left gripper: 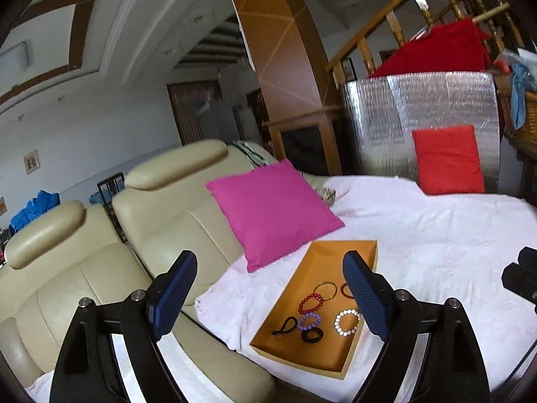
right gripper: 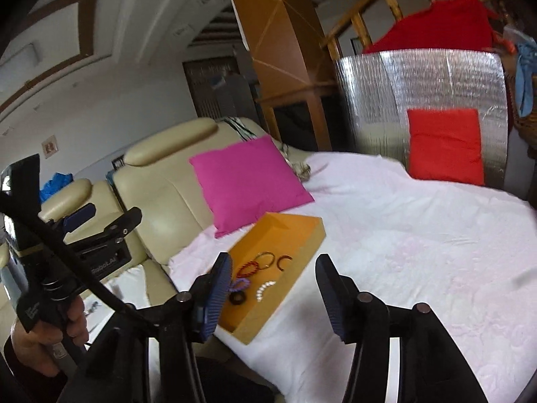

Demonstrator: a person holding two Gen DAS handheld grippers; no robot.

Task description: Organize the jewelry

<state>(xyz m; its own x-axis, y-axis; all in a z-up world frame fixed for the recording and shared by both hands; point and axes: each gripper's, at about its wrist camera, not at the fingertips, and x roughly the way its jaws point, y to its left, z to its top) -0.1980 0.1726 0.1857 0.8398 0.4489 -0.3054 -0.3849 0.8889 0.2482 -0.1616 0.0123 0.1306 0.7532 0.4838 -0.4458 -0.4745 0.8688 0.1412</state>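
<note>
- Jewelry all sitting in the orange tray [left gripper: 335,248], loose on its floor: black hair ties [left gripper: 310,334], purple beaded ring [left gripper: 308,321], white bead bracelet [left gripper: 347,322], red bead bracelet [left gripper: 310,302], thin gold bangle [left gripper: 325,289], and a dark red open bangle [right gripper: 284,261] furthest in. Nothing visibly left outside on the sheet, so probably near the end of the job, or just starting a re-sort.
- Left gripper [left gripper: 270,299] hanging above the tray's near end, jaws spread wide, nothing between them. Looks parked, not reaching.
- Right gripper [right gripper: 273,297] same deal, wide apart and empty, hovering over the tray's right edge, handy for a drop or a pick.
- Tray laid flat on the white bedsheet [left gripper: 436,235], soft surface, so likely to shift if nudged.
- Pink cushion [left gripper: 272,211] just behind the tray's far corner, leaning on the cream sofa [left gripper: 161,201].
- Red cushion [left gripper: 448,159] propped against the silver foil panel [left gripper: 419,107] way at the back, well clear of everything.
</note>
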